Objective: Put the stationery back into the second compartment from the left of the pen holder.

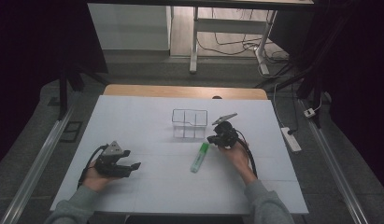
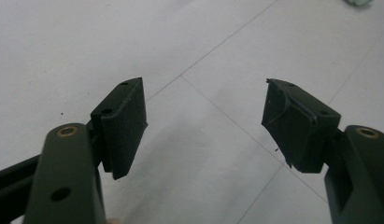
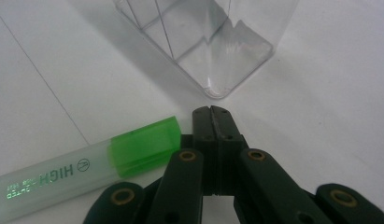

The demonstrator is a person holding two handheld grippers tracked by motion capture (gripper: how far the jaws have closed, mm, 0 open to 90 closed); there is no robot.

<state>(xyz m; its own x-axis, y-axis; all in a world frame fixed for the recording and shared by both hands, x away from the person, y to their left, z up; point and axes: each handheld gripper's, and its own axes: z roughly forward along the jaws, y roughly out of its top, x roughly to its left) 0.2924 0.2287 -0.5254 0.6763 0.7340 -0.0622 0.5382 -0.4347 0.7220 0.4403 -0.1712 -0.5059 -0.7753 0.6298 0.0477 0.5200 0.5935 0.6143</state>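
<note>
Highlighter [image 1: 199, 157] lies flat on the white table [image 1: 147, 186], its green cap [image 3: 144, 147] toward the clear plastic organizer [image 1: 189, 123] and its pale barrel toward the person's side. In the right gripper view the cap end sits just beside the right gripper [image 3: 212, 112], to the left of its jaws; no contact between them can be confirmed. That gripper's jaws are pressed fully together, pad against pad, with nothing between them. A rounded corner of the organizer [image 3: 213, 86] stands on the table just beyond the jaw tips, apart from them. In the high view the right gripper [image 1: 213, 138] is held low over the table between the organizer and the highlighter's cap end.

Left gripper [image 2: 206, 116] is held over bare table well apart from the highlighter, toward the table's left side. Its jaws stand wide apart and hold nothing; white surface with thin seam lines shows between them. In the high view the left gripper [image 1: 132, 162] points toward the table's middle.
</note>
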